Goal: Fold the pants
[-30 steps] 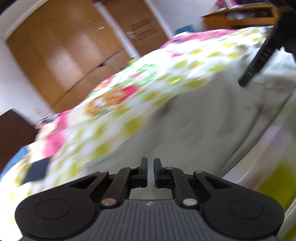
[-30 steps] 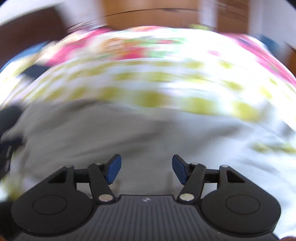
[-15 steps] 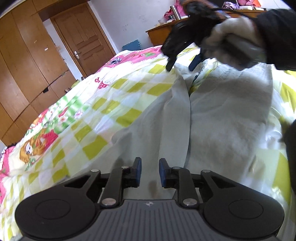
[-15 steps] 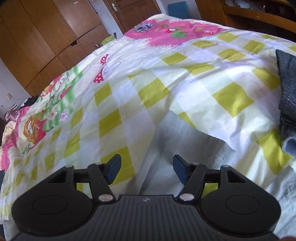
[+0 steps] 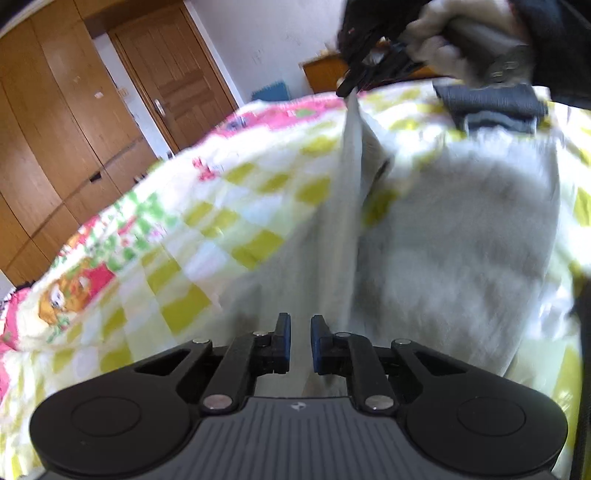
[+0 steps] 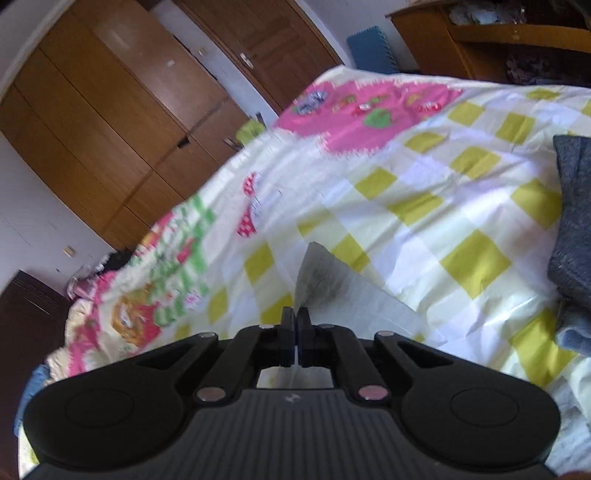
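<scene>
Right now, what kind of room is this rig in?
Most likely a home bedroom: a bed under a checked cartoon-print bedspread, tall wooden wardrobe doors along the wall, and pale grey pants spread on the bed.

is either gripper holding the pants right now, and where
The right gripper is shut on the light grey pants, pinching the raised end of one leg. The left gripper shows no clear hold.

The pants (image 5: 461,236) are smeared by motion blur — folds unreadable. A dark garment (image 6: 572,221) runs off the right edge, and the shelf clutter (image 6: 480,14) is too small to identify.
</scene>
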Motion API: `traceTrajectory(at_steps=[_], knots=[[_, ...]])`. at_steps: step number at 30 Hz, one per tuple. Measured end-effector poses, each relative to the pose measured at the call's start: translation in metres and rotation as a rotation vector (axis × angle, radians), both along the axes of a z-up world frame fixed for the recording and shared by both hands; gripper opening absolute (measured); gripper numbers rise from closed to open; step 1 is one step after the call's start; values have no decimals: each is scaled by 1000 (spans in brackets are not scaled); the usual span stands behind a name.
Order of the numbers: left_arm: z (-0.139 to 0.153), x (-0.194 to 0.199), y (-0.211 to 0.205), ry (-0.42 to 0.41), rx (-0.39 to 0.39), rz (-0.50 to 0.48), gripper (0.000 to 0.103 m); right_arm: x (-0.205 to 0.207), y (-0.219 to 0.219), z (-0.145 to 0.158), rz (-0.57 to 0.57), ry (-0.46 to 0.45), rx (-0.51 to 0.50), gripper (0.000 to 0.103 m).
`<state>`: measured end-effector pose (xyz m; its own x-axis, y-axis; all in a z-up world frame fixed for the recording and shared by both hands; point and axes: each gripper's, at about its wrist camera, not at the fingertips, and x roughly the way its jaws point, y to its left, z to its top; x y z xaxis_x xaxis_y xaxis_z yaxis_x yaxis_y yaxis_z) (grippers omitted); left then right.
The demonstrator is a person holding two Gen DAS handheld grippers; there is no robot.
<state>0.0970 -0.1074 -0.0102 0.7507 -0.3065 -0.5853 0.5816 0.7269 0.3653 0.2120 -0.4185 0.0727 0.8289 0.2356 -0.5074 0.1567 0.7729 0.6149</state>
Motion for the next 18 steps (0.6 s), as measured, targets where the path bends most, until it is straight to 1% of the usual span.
traceTrajectory(at_steps=[2,4,5,6,7,9,10,11,12,14,15,16,18], knots=[[13,-10,0,-21,-26,-22,29,-41,-17,17,-17,-85,61,3],[19,-21,-1,-34,-36,-53,29,-91,-31,23,-52,-135,78,3],[19,-26,-2,-27,-36,-66,29,-111,-37,18,-73,-130,81,3],[16,-30,-5,-15,-27,-77,29,-130,-44,7,-99,-105,94,3],[11,-33,-8,2,-9,-89,29,-144,-50,-11,-128,-53,99,4],[-4,-37,-16,56,25,-111,29,-157,-63,-53,-191,77,85,4],[-10,-38,-20,84,38,-125,29,-160,-72,-76,-223,132,114,4],[-17,-39,-25,95,60,-134,29,-163,-80,-95,-250,159,156,4],[-21,-41,-30,84,90,-139,29,-165,-86,-109,-276,175,197,4],[-22,-45,-38,57,128,-152,29,-167,-93,-123,-286,154,275,8],[-20,-44,-41,61,125,-154,29,-167,-95,-123,-289,139,295,9],[-17,-44,-42,66,115,-156,29,-165,-97,-122,-279,127,302,11],[-17,-43,-46,65,125,-164,29,-157,-101,-119,-273,109,289,20]])
